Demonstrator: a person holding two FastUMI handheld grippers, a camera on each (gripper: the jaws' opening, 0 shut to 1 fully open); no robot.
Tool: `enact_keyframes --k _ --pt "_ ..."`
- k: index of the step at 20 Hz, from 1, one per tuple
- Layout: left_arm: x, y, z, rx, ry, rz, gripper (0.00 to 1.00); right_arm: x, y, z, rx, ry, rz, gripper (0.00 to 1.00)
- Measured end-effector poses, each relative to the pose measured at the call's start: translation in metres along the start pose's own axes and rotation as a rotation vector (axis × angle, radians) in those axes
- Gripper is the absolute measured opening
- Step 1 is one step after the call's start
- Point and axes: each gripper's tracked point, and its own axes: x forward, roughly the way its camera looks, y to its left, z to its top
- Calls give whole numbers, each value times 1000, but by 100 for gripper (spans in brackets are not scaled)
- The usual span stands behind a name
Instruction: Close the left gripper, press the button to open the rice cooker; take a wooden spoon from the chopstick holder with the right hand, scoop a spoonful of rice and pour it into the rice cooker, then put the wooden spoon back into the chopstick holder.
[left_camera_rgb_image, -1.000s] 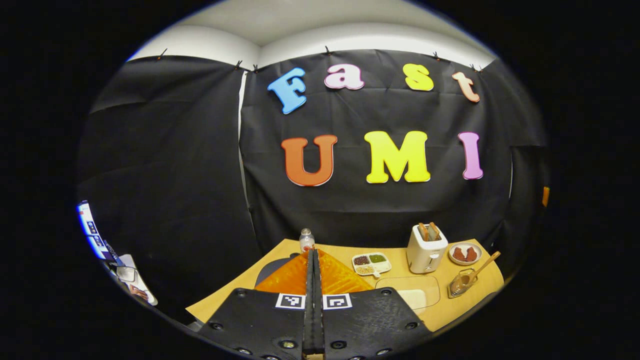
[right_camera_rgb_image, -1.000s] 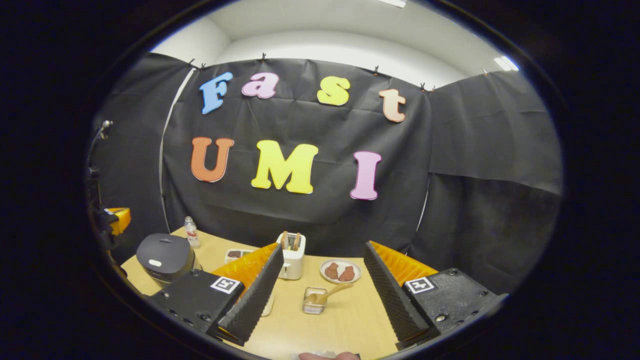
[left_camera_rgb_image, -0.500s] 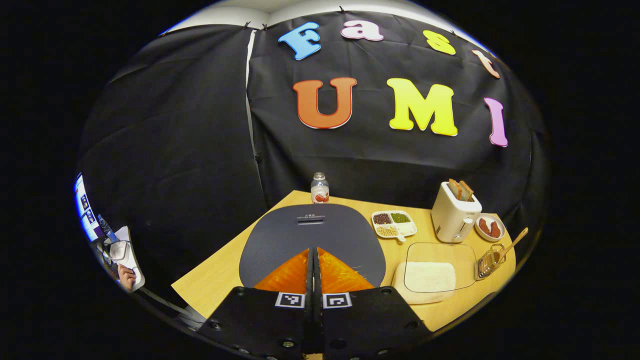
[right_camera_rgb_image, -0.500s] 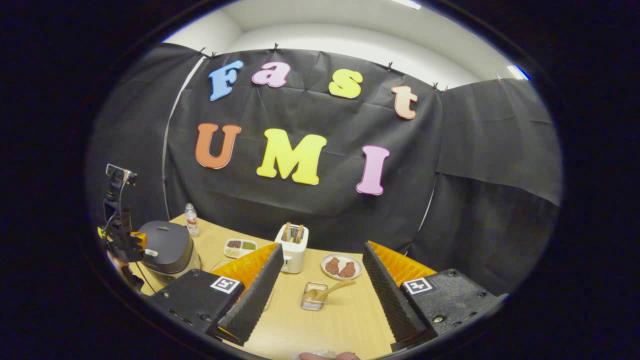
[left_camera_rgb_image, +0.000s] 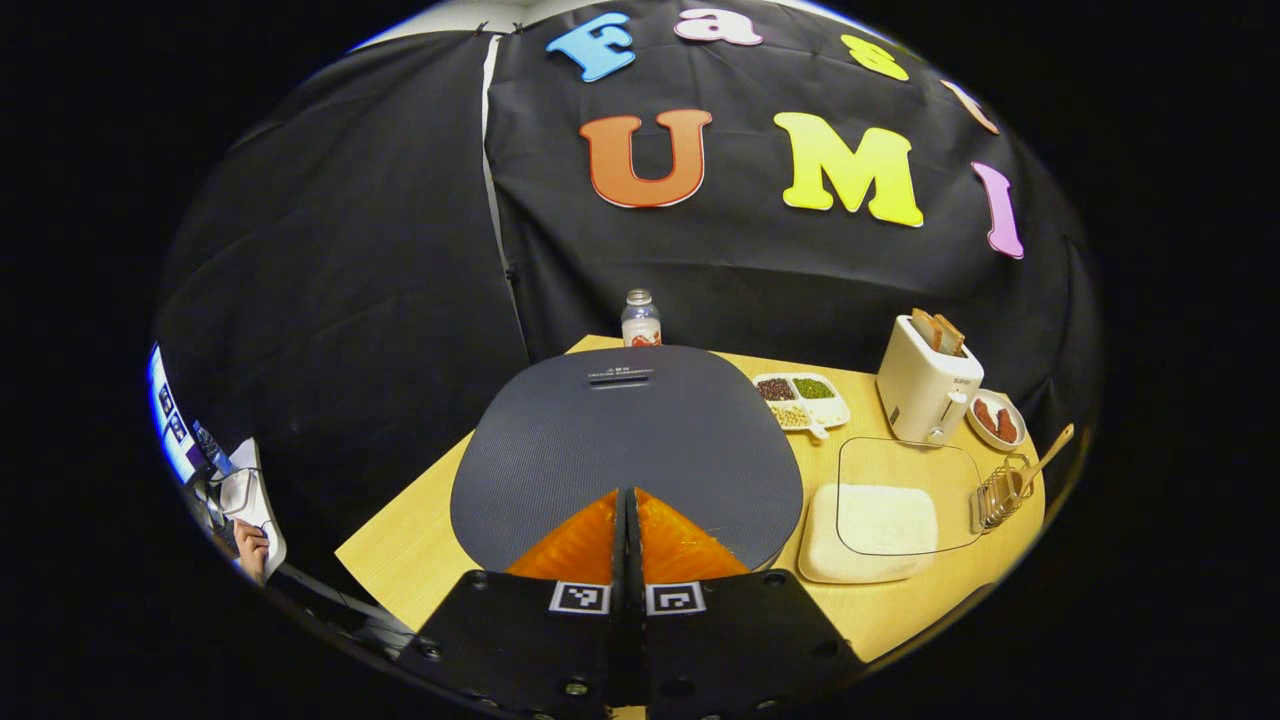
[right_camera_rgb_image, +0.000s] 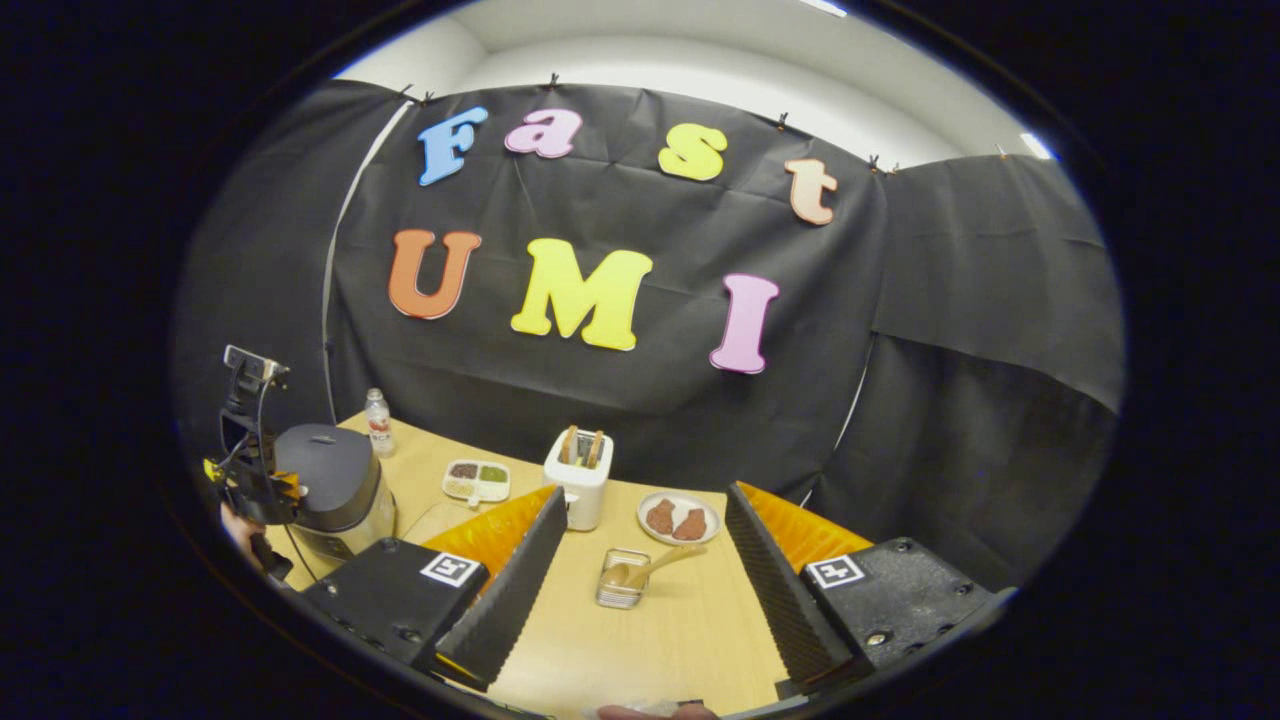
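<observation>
The rice cooker (left_camera_rgb_image: 620, 440), with its dark grey lid down, lies right under my left gripper (left_camera_rgb_image: 627, 495). That gripper is shut with nothing held, its tips over the lid's near edge. The button is hidden by the fingers. In the right gripper view the left gripper (right_camera_rgb_image: 250, 470) hangs at the front of the rice cooker (right_camera_rgb_image: 335, 485). My right gripper (right_camera_rgb_image: 645, 495) is open above the table. The wire chopstick holder (right_camera_rgb_image: 620, 580) with the wooden spoon (right_camera_rgb_image: 655, 568) leaning in it stands between and beyond its fingers. The holder (left_camera_rgb_image: 1000, 490) and spoon (left_camera_rgb_image: 1045, 455) sit far right in the left gripper view.
A rice tray with a clear lid (left_camera_rgb_image: 880, 520) lies right of the cooker. Behind stand a white toaster (left_camera_rgb_image: 925, 385), a plate of meat (left_camera_rgb_image: 995, 420), a divided dish of beans (left_camera_rgb_image: 800, 395) and a small bottle (left_camera_rgb_image: 640, 320). The table's edge (left_camera_rgb_image: 400, 540) runs near left.
My left gripper, still shut, has tipped down and come in over the cooker lid, which now looms larger. The right gripper has stayed open and nearly still.
</observation>
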Motion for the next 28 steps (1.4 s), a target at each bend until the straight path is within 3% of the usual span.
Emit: enact_keyframes --k 12,17,19,22,25,28 --pt "1 1 -14 -19 82 -4 0 1 4 -12 8 32 10 100" --pt "0 2 -3 73 31 19 0 1 3 -12 8 29 7 100" --pt "-3 4 12 104 -17 31 0 0 -1 -7 21 6 -1 100" --pt "-24 9 80 80 -257 59 0 2 -6 -4 66 -38 -8 100" --pt "-53 10 137 5 -392 38 0 1 -11 -1 94 -60 -15 100" --pt "-73 11 176 13 -504 36 0 0 -13 4 99 -78 -19 100"
